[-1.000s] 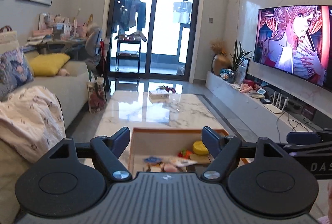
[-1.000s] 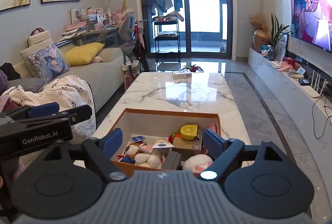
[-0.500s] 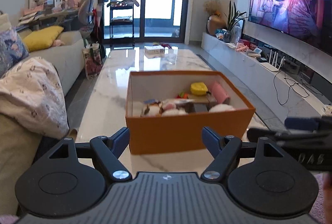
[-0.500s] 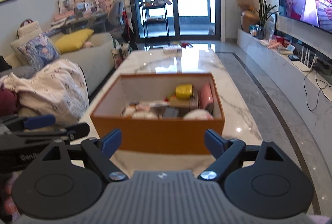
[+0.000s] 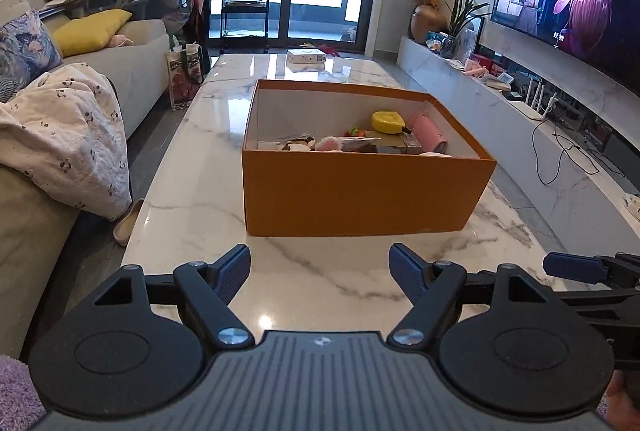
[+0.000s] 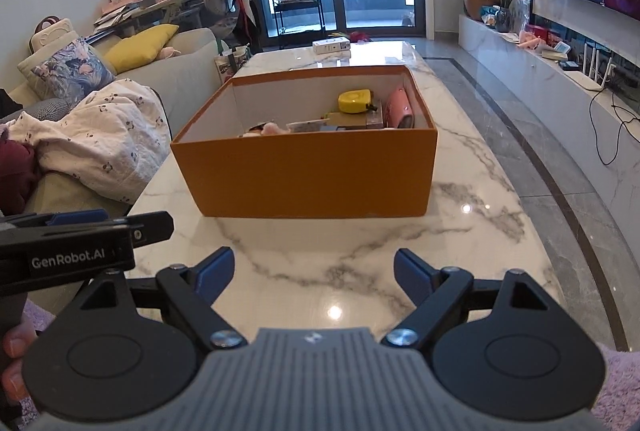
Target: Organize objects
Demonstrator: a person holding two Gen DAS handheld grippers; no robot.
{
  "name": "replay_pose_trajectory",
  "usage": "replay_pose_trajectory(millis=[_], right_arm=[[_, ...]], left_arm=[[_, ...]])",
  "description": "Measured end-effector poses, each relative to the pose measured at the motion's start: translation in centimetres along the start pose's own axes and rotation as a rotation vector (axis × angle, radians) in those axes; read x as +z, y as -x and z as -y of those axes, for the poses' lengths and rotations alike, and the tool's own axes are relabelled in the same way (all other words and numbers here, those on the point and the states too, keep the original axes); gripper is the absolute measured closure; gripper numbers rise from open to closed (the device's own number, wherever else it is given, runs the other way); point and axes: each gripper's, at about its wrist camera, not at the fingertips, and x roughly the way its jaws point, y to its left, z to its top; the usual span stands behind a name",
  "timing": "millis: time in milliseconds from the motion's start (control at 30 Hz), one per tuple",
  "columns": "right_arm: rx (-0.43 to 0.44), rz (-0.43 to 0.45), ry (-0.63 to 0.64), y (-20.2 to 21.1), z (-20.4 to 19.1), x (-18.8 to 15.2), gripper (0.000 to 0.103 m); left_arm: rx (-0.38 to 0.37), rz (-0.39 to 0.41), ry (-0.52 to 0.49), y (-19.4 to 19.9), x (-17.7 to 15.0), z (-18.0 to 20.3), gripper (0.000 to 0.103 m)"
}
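In the last second I had pulled both grippers back and low from over the orange box. My left gripper hung spread and empty; the box sat mid-table, small items inside; my right gripper likewise spread, empty. Sorting looked done or paused.

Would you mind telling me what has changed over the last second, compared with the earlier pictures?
Both grippers, left and right, drew back from over the orange box toward the near end of the marble table, open and empty. The box and its contents stayed put.
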Motion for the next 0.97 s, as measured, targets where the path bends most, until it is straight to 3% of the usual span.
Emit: replay_pose_trajectory(millis=[967], right_arm=[[0.004, -0.021, 0.018, 0.7, -1.1, -0.9, 0.016]], left_arm=[[-0.016, 0.025, 0.010, 1.4, 0.0, 0.3, 0.013]])
